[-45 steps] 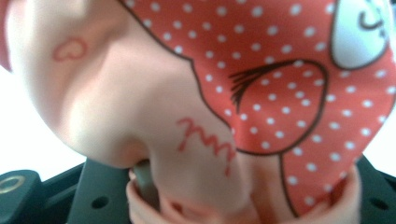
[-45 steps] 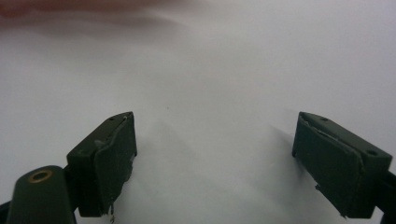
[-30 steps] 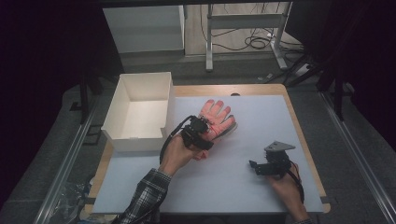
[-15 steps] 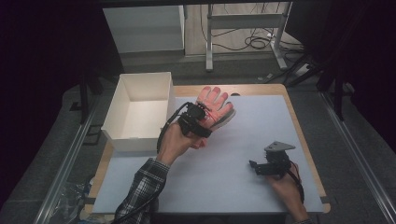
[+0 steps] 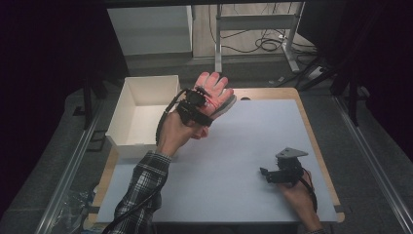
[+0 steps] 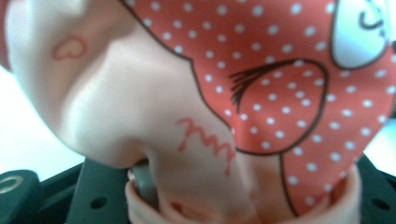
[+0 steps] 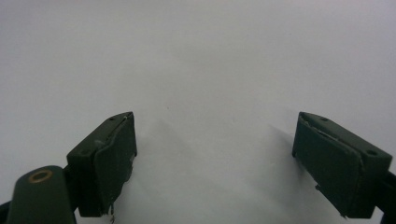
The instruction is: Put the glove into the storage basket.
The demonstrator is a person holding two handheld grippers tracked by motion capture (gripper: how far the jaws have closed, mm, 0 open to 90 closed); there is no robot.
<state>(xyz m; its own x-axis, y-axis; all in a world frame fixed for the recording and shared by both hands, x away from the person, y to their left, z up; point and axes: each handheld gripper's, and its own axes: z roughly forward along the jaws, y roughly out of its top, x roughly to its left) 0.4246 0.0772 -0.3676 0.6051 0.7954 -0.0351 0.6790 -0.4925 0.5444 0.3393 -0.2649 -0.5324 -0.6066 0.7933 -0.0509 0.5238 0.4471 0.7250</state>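
While the white table mat (image 5: 234, 161) spreads wide under both hands, the white open box (image 5: 141, 114) sits just off the left gripper's outer side, at the mat's edge. Up goes the left gripper (image 5: 202, 100), raised off the mat near its far edge, and it's clamped on a pink rubber glove (image 5: 214, 92) whose fingers fan out beyond the jaws! From the left gripper view, that glove (image 6: 210, 93) crowds right up against the camera: pale pink rubber, a red patch with white polka dots, a drawn eyelash, its cuff bunched down between the jaws. Over on the other side, the right gripper (image 5: 278, 173) rests low on the mat, well apart from the glove. In the right gripper view its jaws stand wide, nothing but bare white mat (image 7: 210, 70) between them.
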